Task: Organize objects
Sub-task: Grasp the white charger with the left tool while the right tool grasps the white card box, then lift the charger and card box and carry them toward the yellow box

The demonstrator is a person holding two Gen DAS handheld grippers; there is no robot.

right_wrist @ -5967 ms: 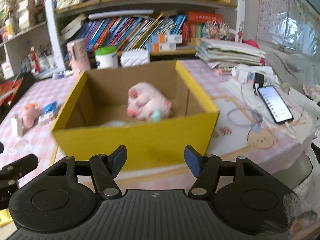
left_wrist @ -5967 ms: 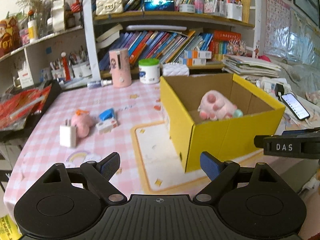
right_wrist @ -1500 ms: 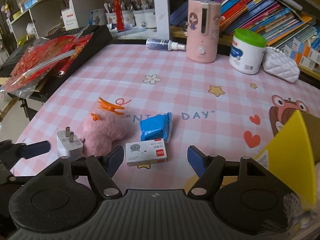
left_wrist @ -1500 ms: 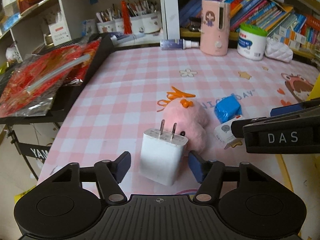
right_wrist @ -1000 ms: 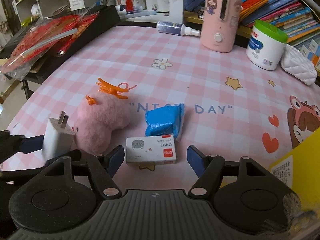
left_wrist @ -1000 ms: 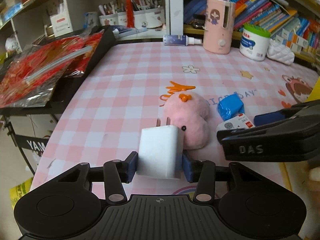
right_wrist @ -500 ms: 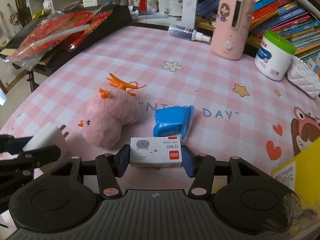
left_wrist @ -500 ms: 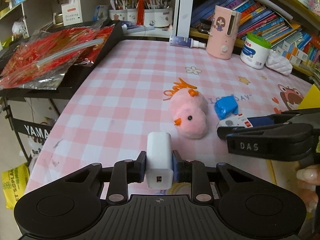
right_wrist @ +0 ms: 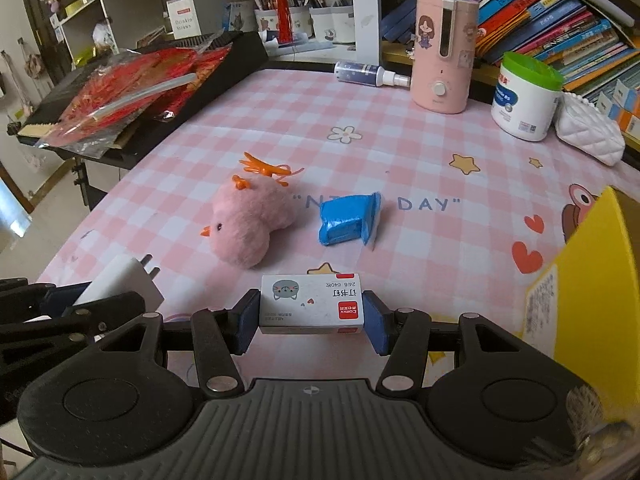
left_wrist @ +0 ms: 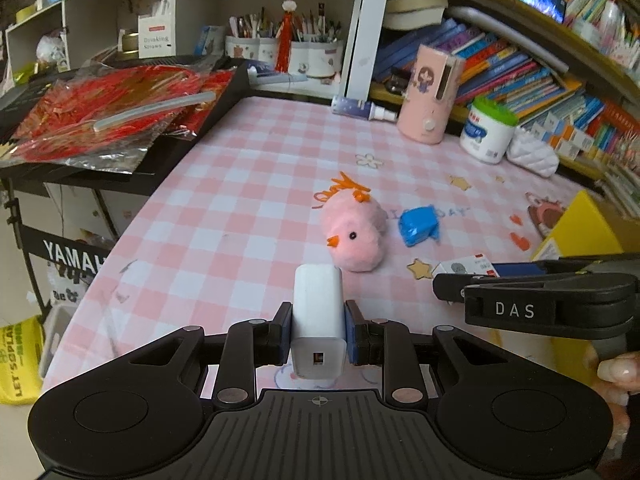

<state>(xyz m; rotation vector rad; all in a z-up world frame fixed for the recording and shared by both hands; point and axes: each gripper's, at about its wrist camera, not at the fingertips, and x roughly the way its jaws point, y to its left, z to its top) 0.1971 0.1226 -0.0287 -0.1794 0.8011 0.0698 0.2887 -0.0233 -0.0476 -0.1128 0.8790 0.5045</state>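
The left tongs are clamped on a white charger plug, the blue pads pressing its two sides, its port end facing the camera. In the right wrist view the same plug shows at the near left, its two prongs pointing up and to the right, raised off the pink checked table.

The right tongs grip a small white staple box by its short ends; the box bears a grey cat face and a red label. Its jaws have just been closing, and the box sits squeezed between the pads. From the left wrist view the right tongs reach in from the right with the box at their tip, and fingertips of a hand show at the right edge.

On the table, beyond both tongs, a pink plush chick lies on its side, beak toward the near left, with orange curls at its far end. Just right of it lies a blue wrapped packet, apart from the chick. A yellow cardboard box stands at the right edge. At the far side of the table stand a pink cylinder device, a white jar with a green lid, a lying spray bottle and a white quilted pouch. A black keyboard with red foil packets stands to the far left.
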